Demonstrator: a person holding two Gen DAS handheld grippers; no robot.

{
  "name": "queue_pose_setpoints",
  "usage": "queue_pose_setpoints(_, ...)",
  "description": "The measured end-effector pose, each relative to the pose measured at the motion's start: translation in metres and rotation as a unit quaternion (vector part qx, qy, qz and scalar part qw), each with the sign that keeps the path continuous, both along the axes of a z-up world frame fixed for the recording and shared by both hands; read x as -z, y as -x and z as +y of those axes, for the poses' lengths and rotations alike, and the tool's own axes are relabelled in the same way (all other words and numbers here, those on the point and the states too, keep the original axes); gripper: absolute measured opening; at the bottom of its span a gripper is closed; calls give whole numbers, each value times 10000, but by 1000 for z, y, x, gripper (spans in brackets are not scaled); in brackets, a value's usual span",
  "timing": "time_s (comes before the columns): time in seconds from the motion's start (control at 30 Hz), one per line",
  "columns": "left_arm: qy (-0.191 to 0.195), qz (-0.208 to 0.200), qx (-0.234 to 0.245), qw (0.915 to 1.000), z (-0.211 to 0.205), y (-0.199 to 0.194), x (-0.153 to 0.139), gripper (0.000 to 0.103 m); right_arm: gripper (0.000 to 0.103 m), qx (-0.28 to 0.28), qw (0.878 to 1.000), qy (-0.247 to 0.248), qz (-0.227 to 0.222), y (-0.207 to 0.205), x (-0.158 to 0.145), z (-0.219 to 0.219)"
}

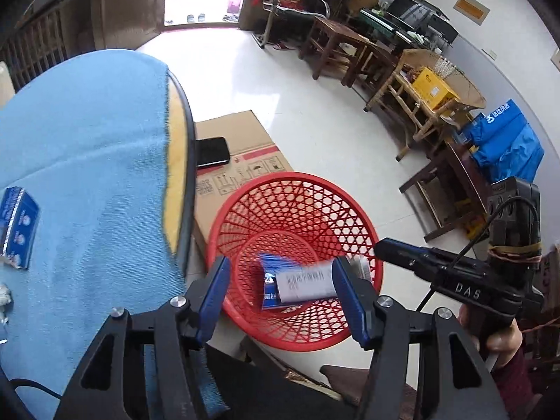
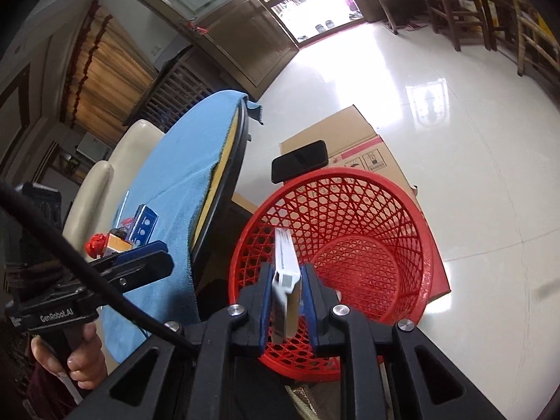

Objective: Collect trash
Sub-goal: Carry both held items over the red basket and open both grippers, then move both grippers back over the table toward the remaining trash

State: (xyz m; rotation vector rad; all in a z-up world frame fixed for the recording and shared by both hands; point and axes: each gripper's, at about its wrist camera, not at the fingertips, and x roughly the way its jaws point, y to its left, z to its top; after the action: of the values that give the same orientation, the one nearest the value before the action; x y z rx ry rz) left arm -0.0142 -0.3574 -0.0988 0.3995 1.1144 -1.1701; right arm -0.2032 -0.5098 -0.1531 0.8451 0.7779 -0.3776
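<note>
Red mesh basket (image 1: 297,262) sits on the floor just beside the round table (image 1: 182,161), against a flattened cardboard box (image 1: 241,140) with a black phone (image 1: 211,152) on it. Blue-and-white wrapper (image 1: 297,285), blurred, is inside the basket, between the spread fingers of the left gripper (image 1: 283,301); jaws released, nothing pinched. Right gripper (image 2: 287,301) is over the basket's near rim, jaws clenched on a flat white carton (image 2: 286,273). On the table's blue cloth (image 1: 87,133), away from the basket: a blue packet (image 1: 19,227), and in the right view a red item (image 2: 95,243).
</note>
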Motion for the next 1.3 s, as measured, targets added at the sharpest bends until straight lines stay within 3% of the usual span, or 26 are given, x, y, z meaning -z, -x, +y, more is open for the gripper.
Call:
queue_pose_setpoints(0.23, 45, -337, -639, 9974, 50, -18, -7, 61, 20, -113, 9997, 20, -230, -9, -5, 13)
queue_pose_setpoints(0.4, 158, -994, -1366, 9855, 110, -35, -18, 62, 20, -293, 9976, 152, -616, -22, -21, 32)
queue_pose_setpoints(0.63, 245, -1632, -2748, 9472, 221, -69, -28, 67, 21, -741, 9877, 505, -1280, -51, -60, 67)
queue_pose_setpoints(0.67, 246, -1645, -2962, 9405, 239, -73, -28, 67, 28, -827, 9857, 515, -1378, -56, -64, 72)
queue_pose_setpoints(0.73, 228, -1680, -3308, 9283, 271, -80, -25, 67, 52, -927, 9823, 529, -1541, -66, -72, 84)
queue_pose_setpoints(0.77, 184, -1722, -3498, 9207, 289, -83, -23, 67, 75, -911, 9801, 584, -1666, -69, -75, 90)
queue_pose_setpoints(0.8, 141, -1756, -3653, 9141, 304, -85, -21, 67, 78, -898, 9774, 681, -1788, -72, -79, 97)
queue_pose_setpoints(0.97, -92, -1817, -4222, 8880, 367, -83, -6, 68, 77, -1439, 9737, 875, -1537, -106, -79, 136)
queue_pose_setpoints(1.3, -300, -1586, -4822, 8611, 438, -75, 18, 68, 76, -2062, 9665, 973, -1179, -132, -62, 181)
